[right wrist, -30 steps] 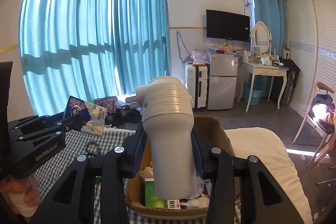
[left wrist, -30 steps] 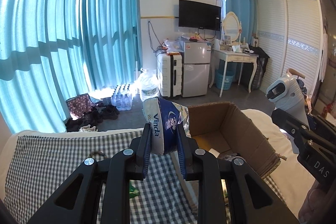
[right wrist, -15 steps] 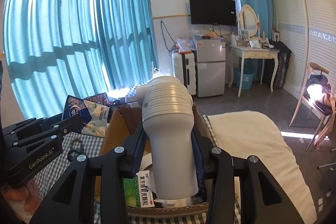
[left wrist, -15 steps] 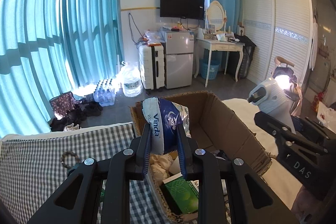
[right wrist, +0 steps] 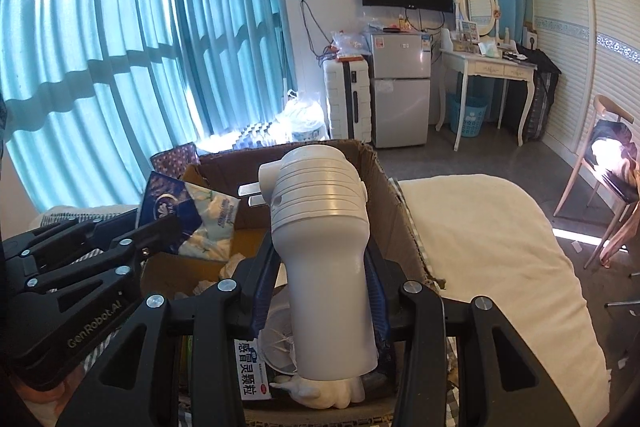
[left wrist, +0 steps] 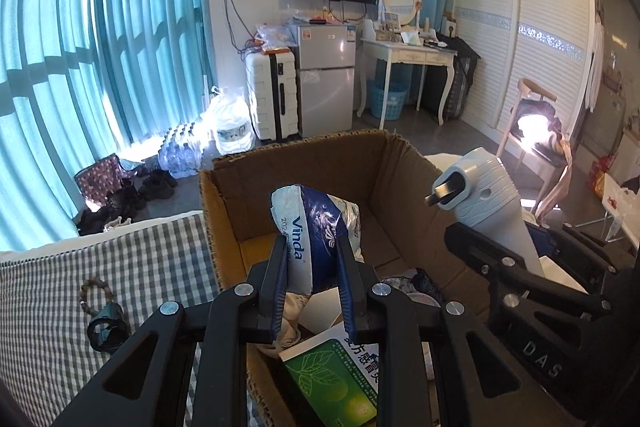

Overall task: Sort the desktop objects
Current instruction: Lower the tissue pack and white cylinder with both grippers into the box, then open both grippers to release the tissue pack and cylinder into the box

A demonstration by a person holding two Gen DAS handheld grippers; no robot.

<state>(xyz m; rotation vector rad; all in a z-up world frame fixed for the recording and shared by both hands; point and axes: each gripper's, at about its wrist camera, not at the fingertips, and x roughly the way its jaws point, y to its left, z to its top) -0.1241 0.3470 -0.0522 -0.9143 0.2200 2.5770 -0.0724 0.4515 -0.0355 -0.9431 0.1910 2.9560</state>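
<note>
Open brown corrugated cardboard box (left wrist: 396,163) is sitting on the grey-and-white checked cloth (left wrist: 132,267) covering the bed; beside it a plain white bedcover (right wrist: 492,227) is showing. Box is already holding a green-and-white printed medicine carton (left wrist: 340,379), crumpled white items and other small things too jumbled to identify.

Right gripper (right wrist: 318,283) is positioned over the box opening. Its fingers (right wrist: 264,287) are gripping the handle of a pale grey plastic hair dryer (right wrist: 320,227); pads are pressing both sides of the handle. Dryer is standing roughly upright in the grip, ribbed head on top, flat metal prongs projecting from the head toward the left gripper. Dryer is above the box contents, not resting on them as far as visible.

Left gripper (left wrist: 314,267) is also over the box, near its left wall. Its fingers (left wrist: 280,267) are squeezing a blue-and-white soft plastic "Vinda" tissue pack (left wrist: 316,223), pack visibly pinched, upper end sticking up beyond the fingertips.

A brown beaded bracelet (left wrist: 94,293) is lying on the checked cloth, left of the box, with a small dark ring-shaped object (left wrist: 106,333) just beside it.
</note>
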